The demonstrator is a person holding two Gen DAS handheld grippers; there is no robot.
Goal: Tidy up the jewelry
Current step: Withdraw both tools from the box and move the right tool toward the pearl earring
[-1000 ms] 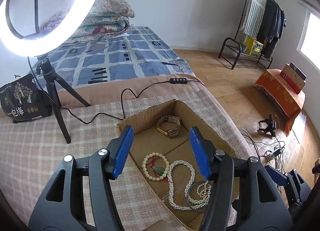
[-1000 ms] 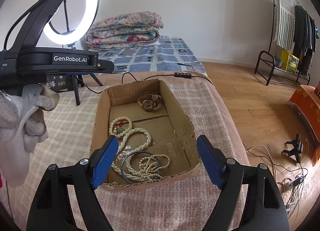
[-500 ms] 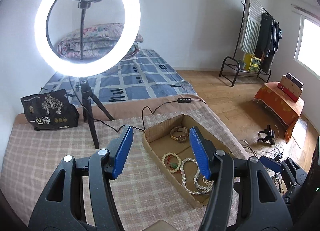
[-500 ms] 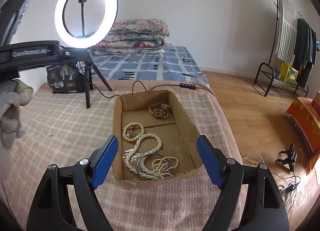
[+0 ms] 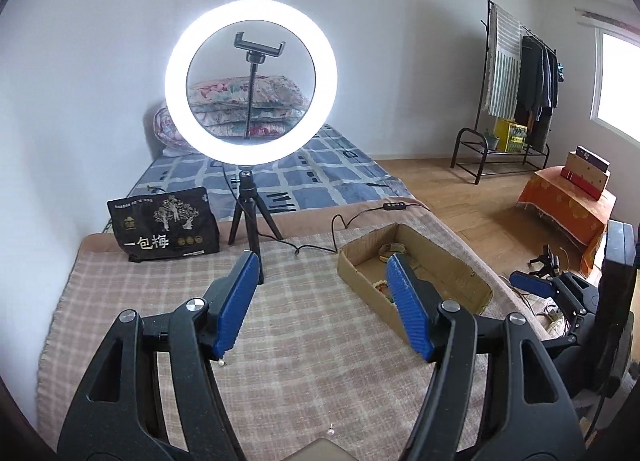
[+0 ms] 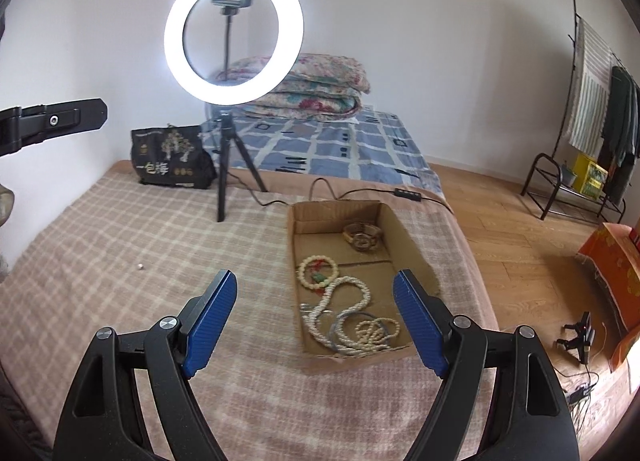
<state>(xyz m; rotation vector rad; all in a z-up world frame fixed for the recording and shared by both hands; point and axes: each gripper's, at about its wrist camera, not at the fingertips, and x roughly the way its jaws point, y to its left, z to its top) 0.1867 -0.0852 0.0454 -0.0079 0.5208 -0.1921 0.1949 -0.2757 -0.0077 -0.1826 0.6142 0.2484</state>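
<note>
A shallow cardboard box (image 6: 414,249) lies on the plaid blanket and holds a gold watch (image 6: 362,236), a cream bead bracelet (image 6: 318,271), a long pearl necklace (image 6: 348,321) and a grey bangle (image 6: 374,331). The box also shows in the left wrist view (image 5: 460,265), to the right. My right gripper (image 6: 315,323) is open and empty, held above the blanket just left of the box. My left gripper (image 5: 322,299) is open and empty, above the blanket left of the box. A small pale bead (image 6: 139,266) lies loose on the blanket; two small pieces (image 5: 221,362) (image 5: 331,430) show near the left gripper.
A lit ring light on a black tripod (image 6: 224,177) stands at the blanket's far side, its cable (image 6: 360,191) running behind the box. A black printed bag (image 6: 170,159) sits beside it. The bed's right edge drops to a wooden floor (image 6: 520,245).
Both grippers have pulled back and up from the box, the left one also swinging left. The box now looks smaller and further off. Both stay open and empty.
</note>
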